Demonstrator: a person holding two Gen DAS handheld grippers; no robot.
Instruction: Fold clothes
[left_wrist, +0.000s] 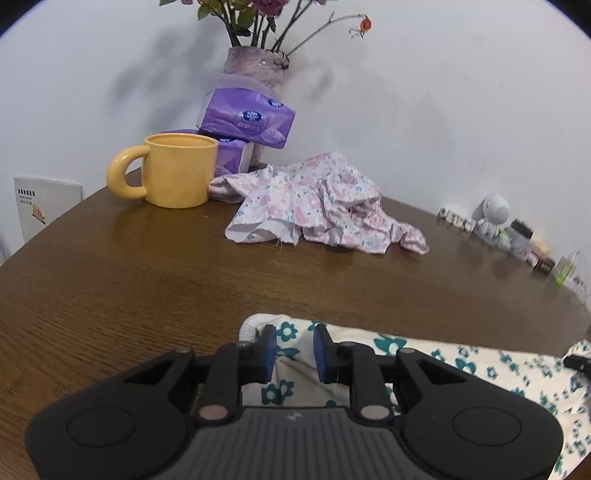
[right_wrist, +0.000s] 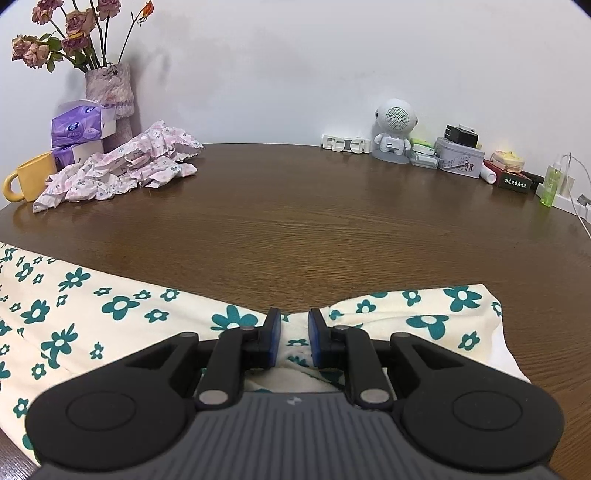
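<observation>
Nearest us, the left hand-held gripper (left_wrist: 294, 349) sits over one end of the green-flowered cloth (left_wrist: 461, 363), its blue pads slightly apart with fabric bunched in the gap; we cannot tell whether they press on it. The right hand-held gripper (right_wrist: 294, 341) is set the same way at the other end of the cloth (right_wrist: 110, 314), where the fabric gathers into a pinch between narrowly parted pads; again we cannot tell if it is truly gripped. The cloth lies along the near edge of the tabletop (right_wrist: 314, 229), flat between our two hands. We judge the chief risk to be slack pads: if either grip is loose, a lift would let one end slip and the fold would come out skewed. Pinching only the top layer would leave the lower one behind. Farther off, the pink floral garment (left_wrist: 317, 201) lies crumpled beside the yellow mug (left_wrist: 173, 170); a wide sweep forward could snag it or knock the mug. Behind stand tissue packs (left_wrist: 247, 118) and a vase (left_wrist: 255, 66) by the wall.
</observation>
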